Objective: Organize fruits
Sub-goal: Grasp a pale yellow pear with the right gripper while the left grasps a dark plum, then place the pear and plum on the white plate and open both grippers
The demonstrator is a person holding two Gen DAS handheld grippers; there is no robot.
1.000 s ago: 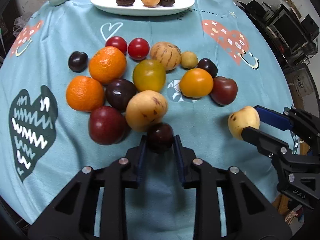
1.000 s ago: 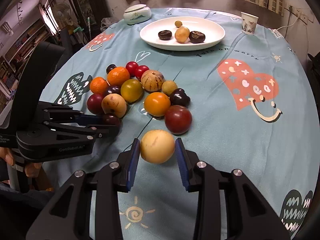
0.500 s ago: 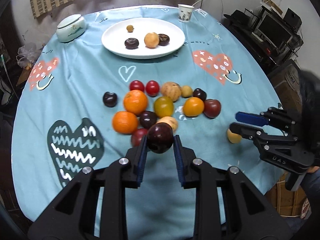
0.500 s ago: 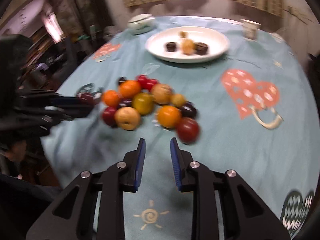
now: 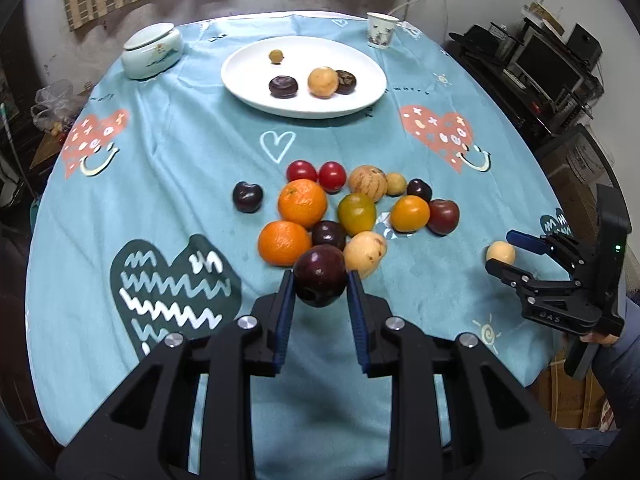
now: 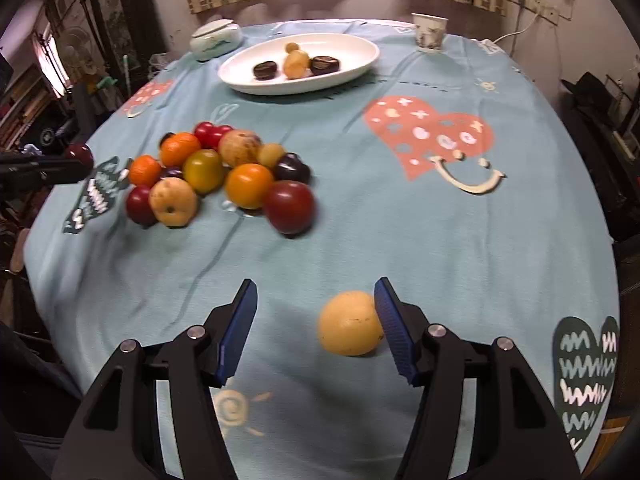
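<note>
Left gripper (image 5: 320,284): blue ribbed pads clamp a glossy round dark plum (image 5: 320,275), near the fruit pile. Right gripper (image 6: 316,326): spread wide, a smooth yellow fruit (image 6: 350,323) against its right pad on the teal cloth (image 6: 400,220).

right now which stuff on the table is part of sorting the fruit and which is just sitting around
Part of the job:
- dark plum in the left gripper
- yellow fruit between the open right gripper fingers
- fruit pile
- white plate

Just lying about:
- paper cup
- lidded ceramic jar
</note>
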